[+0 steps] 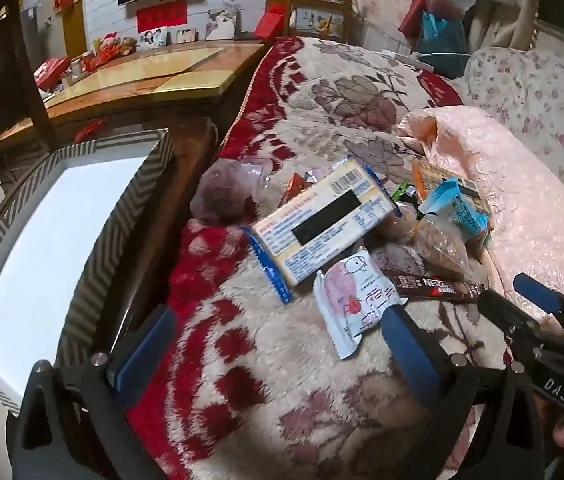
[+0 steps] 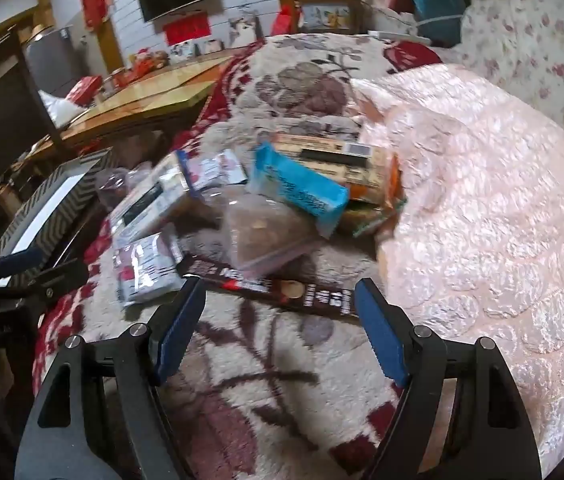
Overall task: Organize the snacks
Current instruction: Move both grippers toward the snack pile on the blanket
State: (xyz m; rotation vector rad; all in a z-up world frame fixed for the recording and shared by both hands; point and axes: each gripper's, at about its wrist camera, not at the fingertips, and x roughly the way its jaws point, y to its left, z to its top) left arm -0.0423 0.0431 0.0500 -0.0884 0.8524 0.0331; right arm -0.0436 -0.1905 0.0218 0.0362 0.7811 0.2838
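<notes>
Several snack packs lie in a pile on a floral blanket [image 1: 282,380]. A yellow biscuit pack [image 1: 322,228] lies in the middle, a white-pink pouch [image 1: 356,300] in front of it, a brown Nescafe stick [image 1: 438,288] to the right, a blue pack [image 1: 458,208] and a clear bag of nuts [image 1: 442,246] behind. My left gripper [image 1: 278,344] is open and empty, just short of the pouch. My right gripper [image 2: 280,312] is open and empty, its jaws either side of the Nescafe stick [image 2: 282,286]. The blue pack [image 2: 302,188] and biscuit pack [image 2: 150,200] lie beyond.
A white box with a zigzag rim [image 1: 150,172] stands left of the blanket, also in the right wrist view [image 2: 82,196]. A pink quilted pillow [image 2: 482,240] lies right of the pile. A wooden table [image 1: 154,80] stands behind.
</notes>
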